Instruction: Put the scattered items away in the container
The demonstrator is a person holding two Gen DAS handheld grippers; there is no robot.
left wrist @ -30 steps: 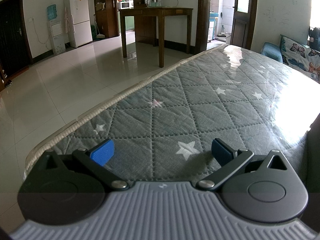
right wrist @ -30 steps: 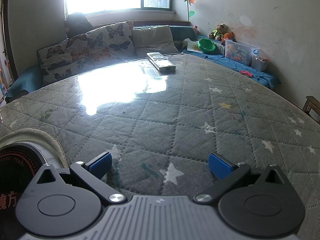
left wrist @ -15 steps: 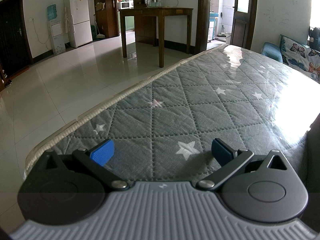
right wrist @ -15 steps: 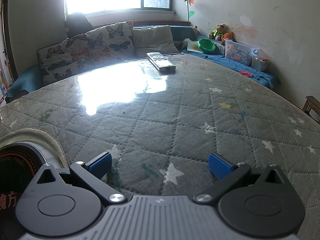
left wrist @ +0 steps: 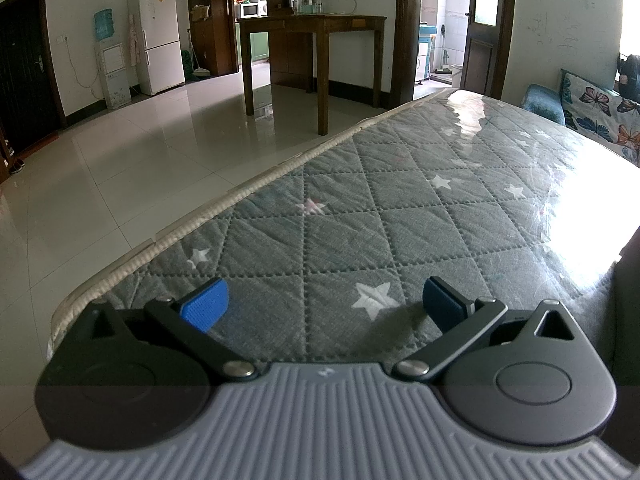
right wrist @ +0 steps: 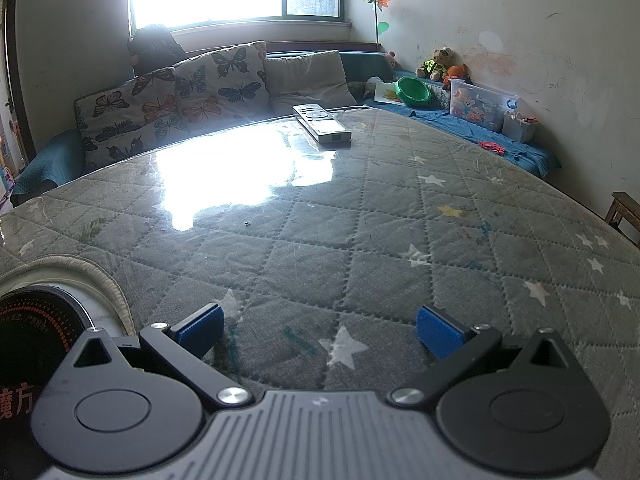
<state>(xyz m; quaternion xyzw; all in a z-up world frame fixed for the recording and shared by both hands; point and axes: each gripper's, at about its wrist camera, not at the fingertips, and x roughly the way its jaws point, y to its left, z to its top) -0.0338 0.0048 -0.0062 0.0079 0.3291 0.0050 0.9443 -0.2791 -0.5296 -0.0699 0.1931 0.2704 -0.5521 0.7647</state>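
Left tongs (left wrist: 326, 304): blue-padded fingers spread wide, nothing between them, poised low over the grey quilted star-patterned cover under clear plastic on the bench (left wrist: 400, 216). At their 11 o'clock, across the pale tiled floor (left wrist: 120, 168), stands a dark wooden table (left wrist: 316, 24).

Right tongs (right wrist: 320, 330): likewise spread wide and empty, over the same bench. At their 12 o'clock, well apart near the far edge, lies a white rectangular remote control (right wrist: 322, 123), flat on the cover. At 9 o'clock, just beside the left finger, sits a round cream rope-rimmed container (right wrist: 102, 280); inside it shows a black disc-shaped item with red markings (right wrist: 36, 332), partly hidden by the tool. At 1 o'clock, on the blue-covered sofa, rest a green plastic bowl (right wrist: 412, 90) and a clear printed storage box (right wrist: 480, 104); its contents cannot be made out.
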